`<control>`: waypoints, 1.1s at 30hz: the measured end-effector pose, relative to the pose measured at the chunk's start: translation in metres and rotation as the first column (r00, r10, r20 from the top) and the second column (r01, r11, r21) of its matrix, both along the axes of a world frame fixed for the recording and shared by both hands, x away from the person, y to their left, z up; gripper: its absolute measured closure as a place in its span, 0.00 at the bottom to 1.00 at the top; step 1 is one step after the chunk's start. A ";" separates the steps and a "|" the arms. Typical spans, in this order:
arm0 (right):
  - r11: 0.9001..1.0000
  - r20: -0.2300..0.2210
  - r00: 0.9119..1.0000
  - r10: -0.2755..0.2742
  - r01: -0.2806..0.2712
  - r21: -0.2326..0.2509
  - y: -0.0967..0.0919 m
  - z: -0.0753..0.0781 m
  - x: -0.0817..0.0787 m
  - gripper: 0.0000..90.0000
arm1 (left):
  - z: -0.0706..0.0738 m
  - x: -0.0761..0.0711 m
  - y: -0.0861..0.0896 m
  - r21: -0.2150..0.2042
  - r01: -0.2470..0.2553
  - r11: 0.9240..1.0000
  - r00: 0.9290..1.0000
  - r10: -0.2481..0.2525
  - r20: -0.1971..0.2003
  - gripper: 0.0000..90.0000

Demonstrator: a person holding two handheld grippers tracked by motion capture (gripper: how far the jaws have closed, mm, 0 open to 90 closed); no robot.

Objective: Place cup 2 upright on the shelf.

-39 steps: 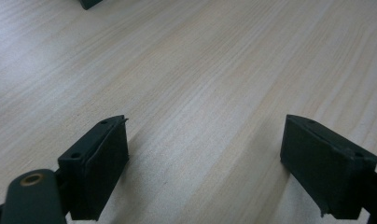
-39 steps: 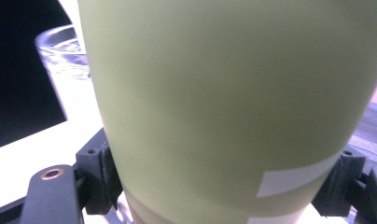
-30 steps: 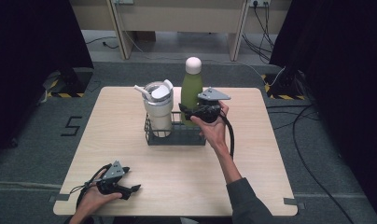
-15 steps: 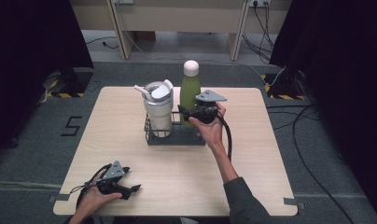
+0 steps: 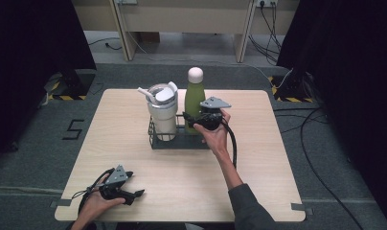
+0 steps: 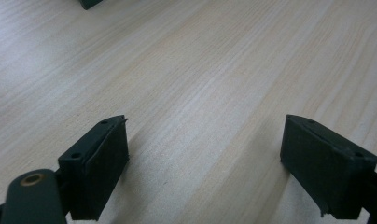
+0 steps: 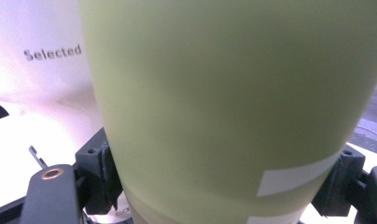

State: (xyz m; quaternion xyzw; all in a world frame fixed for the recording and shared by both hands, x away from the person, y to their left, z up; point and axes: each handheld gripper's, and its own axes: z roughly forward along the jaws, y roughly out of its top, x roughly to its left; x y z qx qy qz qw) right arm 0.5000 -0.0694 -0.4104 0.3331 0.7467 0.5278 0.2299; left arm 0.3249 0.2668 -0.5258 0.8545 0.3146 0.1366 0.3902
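Note:
A green bottle (image 5: 193,99) with a pale round cap stands upright in the right half of a black wire rack (image 5: 178,142) at the middle of the table. My right gripper (image 5: 189,118) is shut on the bottle's lower body from the right side. In the right gripper view the green bottle (image 7: 224,102) sits between both jaws of the right gripper (image 7: 224,186), with the pads against its sides. A white lidded tumbler (image 5: 163,111) stands in the rack's left half. My left gripper (image 5: 134,194) rests open near the table's front left; the left gripper (image 6: 205,168) has bare wood between its jaws.
The light wooden table (image 5: 263,182) has free room in front of and to both sides of the rack. Cables trail from both grippers. Dark curtains and grey floor with cables surround the table.
My right gripper has come down a little with the green bottle, which now sits lower in the rack beside the tumbler. The left gripper has stayed put.

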 end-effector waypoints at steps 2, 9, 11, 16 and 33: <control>1.000 -0.002 1.000 0.001 -0.001 -0.001 0.000 -0.002 0.000 0.23 | 0.000 0.000 0.000 0.000 0.000 1.000 1.000 0.000 0.000 0.16; 1.000 -0.005 1.000 0.003 -0.003 -0.003 0.001 -0.007 0.000 0.23 | 0.000 0.000 0.000 0.000 0.000 1.000 1.000 0.000 0.000 0.16; 1.000 -0.010 1.000 0.002 -0.002 0.000 0.002 -0.009 0.000 0.23 | 0.000 0.000 0.000 0.000 0.000 1.000 1.000 0.000 0.000 0.16; 1.000 -0.011 1.000 0.008 -0.009 -0.003 0.003 -0.013 -0.001 0.23 | 0.000 0.000 0.000 0.000 0.000 1.000 1.000 0.000 0.001 0.16; 1.000 -0.002 1.000 0.017 -0.017 -0.021 0.006 -0.022 -0.003 0.23 | 0.000 0.000 0.000 0.001 0.000 1.000 1.000 0.000 0.001 0.16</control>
